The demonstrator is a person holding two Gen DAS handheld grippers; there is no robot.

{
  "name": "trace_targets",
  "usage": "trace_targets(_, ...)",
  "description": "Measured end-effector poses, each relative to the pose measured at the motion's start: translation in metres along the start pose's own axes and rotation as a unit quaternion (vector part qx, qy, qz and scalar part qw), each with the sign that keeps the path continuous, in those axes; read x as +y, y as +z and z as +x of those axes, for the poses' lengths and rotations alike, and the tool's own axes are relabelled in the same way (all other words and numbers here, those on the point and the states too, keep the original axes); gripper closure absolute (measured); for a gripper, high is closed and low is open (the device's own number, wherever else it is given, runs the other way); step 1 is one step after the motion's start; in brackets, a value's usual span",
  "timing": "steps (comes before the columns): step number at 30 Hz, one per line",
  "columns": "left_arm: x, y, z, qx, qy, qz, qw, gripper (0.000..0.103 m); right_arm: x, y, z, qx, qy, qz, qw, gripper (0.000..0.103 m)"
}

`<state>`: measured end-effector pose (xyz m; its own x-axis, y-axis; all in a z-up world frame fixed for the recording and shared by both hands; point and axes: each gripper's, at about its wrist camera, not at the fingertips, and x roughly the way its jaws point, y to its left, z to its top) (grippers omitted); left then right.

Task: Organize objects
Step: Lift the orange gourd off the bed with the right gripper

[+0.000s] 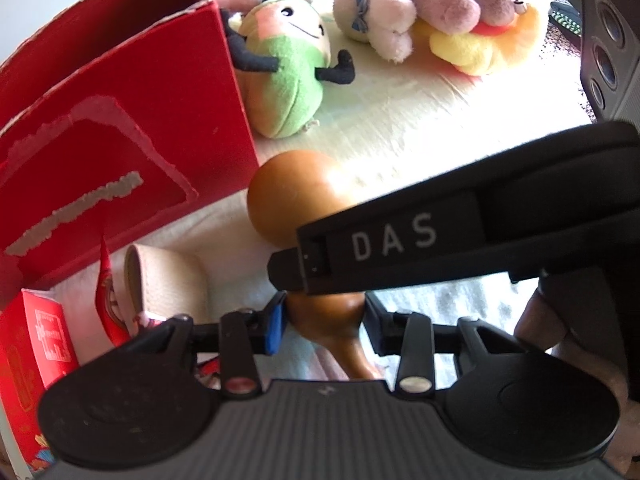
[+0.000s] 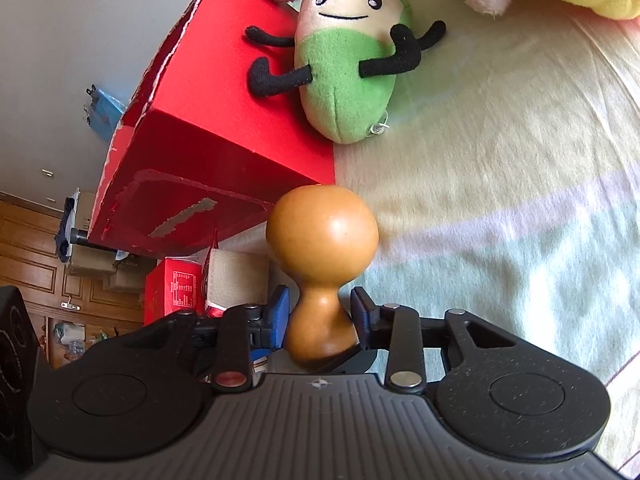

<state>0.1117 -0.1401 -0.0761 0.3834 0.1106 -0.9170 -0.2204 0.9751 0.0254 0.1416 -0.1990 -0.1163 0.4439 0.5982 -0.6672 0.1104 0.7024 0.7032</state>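
A: What is recorded around the gourd?

B: A torn red cardboard box (image 2: 224,128) is listed just beside it, open-topped, with patches where a label has been peeled off. A green and cream bean-shaped plush toy with black limbs (image 2: 348,64) is propped against the far side of the box. Further back, a heap of white, mauve and yellow plush animals (image 1: 440,20) is noted on the pale striped bedcover (image 2: 500,200). A small red printed carton (image 1: 36,340) and a beige leather pouch (image 1: 168,280) are entered below the box. A black speaker cabinet (image 1: 612,40) is seen at the edge.

A: And the item itself?

B: A smooth orange-brown hourglass-shaped gourd (image 2: 322,240) is catalogued, glossy, with a large round bulb and a smaller one joined by a narrow waist. It is held off the bedcover, near the box corner.

A: How is it gripped?

B: The right gripper (image 2: 320,320) is set around the smaller bulb; the blue pad touches one side, but a narrow gap is seen at the other. In the left wrist view the left gripper (image 1: 324,320) is pinched on the lower part, and the view is partly blocked by the black body of the right gripper, marked DAS.
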Motion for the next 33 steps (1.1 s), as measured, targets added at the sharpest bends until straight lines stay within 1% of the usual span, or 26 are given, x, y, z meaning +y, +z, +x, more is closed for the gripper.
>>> trace_targets(8,-0.008,0.006,-0.021,-0.025,-0.003,0.016,0.9996,0.063,0.0,-0.002,-0.019,-0.019,0.01,0.012,1.0,0.067)
trace_targets(9,-0.001,-0.002,-0.029,-0.029,-0.004,0.018,0.9994,0.063,0.002,-0.002,-0.023,-0.023,0.01,0.011,1.0,0.067)
trace_targets(12,0.0,0.0,-0.041,-0.042,-0.009,0.024,0.9988,0.064,0.005,-0.001,-0.032,-0.038,0.011,0.008,0.999,0.067)
trace_targets(15,-0.007,0.005,-0.055,-0.057,-0.013,0.03,0.9979,0.064,0.01,0.0,-0.042,-0.053,0.016,0.01,0.998,0.067)
trace_targets(16,-0.016,0.003,-0.06,-0.062,-0.014,0.031,0.9975,0.064,0.011,0.001,-0.046,-0.059,0.018,0.011,0.998,0.067)
trace_targets(19,-0.021,0.009,-0.072,-0.082,-0.019,0.036,0.9958,0.065,0.02,0.005,-0.056,-0.075,0.023,0.009,0.997,0.067)
trace_targets(22,-0.02,0.018,-0.085,-0.101,-0.022,0.043,0.9937,0.065,0.028,0.009,-0.065,-0.091,0.024,0.005,0.996,0.068)
trace_targets(23,-0.016,0.016,-0.092,-0.108,-0.022,0.045,0.9929,0.066,0.03,0.011,-0.069,-0.096,0.026,0.003,0.995,0.068)
trace_targets(24,-0.008,0.004,-0.097,-0.114,-0.022,0.045,0.9922,0.066,0.033,0.012,-0.072,-0.102,0.027,0.0,0.994,0.068)
trace_targets(25,-0.005,0.004,-0.102,-0.12,-0.023,0.045,0.9915,0.066,0.036,0.013,-0.074,-0.109,0.026,-0.004,0.994,0.068)
trace_targets(26,-0.015,0.025,-0.092,-0.125,-0.024,0.045,0.9908,0.066,0.04,0.014,-0.076,-0.115,0.025,-0.009,0.993,0.068)
trace_targets(27,-0.017,0.039,-0.089,-0.131,-0.025,0.046,0.99,0.066,0.043,0.015,-0.079,-0.122,0.024,-0.015,0.992,0.068)
trace_targets(28,-0.015,0.045,-0.094,-0.138,-0.025,0.047,0.989,0.066,0.047,0.017,-0.083,-0.129,0.023,-0.02,0.991,0.068)
trace_targets(33,-0.001,0.052,-0.12,-0.175,-0.021,0.051,0.983,0.066,0.071,0.026,-0.092,-0.157,0.025,-0.052,0.986,0.068)
